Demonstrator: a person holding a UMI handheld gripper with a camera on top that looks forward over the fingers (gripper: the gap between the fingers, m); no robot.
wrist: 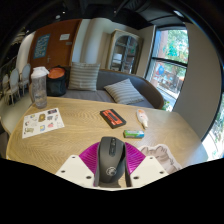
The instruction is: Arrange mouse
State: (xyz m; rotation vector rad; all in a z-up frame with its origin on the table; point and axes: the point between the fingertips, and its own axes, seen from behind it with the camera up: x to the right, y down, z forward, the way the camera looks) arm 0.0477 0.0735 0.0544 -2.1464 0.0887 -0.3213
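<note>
Item: black computer mouse [112, 160], lying lengthwise between the two fingers of my gripper [112, 172], at the near edge of the wooden tabletop [70, 140]. Magenta pads [92, 156] flank it on both sides; I cannot tell whether they press on it or merely stand beside it, nor whether it rests on the tabletop or is lifted. Other stock on the tabletop: a black and red phone-like slab [112, 118] near the middle; a small green packet [134, 132] just to its right; a pale pink tube-shaped object [141, 120] beyond that; a printed sheet with stickers or pictures [43, 122] toward the left edge; a clear plastic water bottle [39, 88] at the far left corner; a pale crumpled cloth [160, 156] near the right finger. Beyond the tabletop: a grey sofa [110, 85] with striped cushions. Handling note, my judgement: I would keep the mouse centred between the fingers, carry it low and level toward the open wood ahead, steer clear of the packet and slab, and set it down squarely before letting go.
</note>
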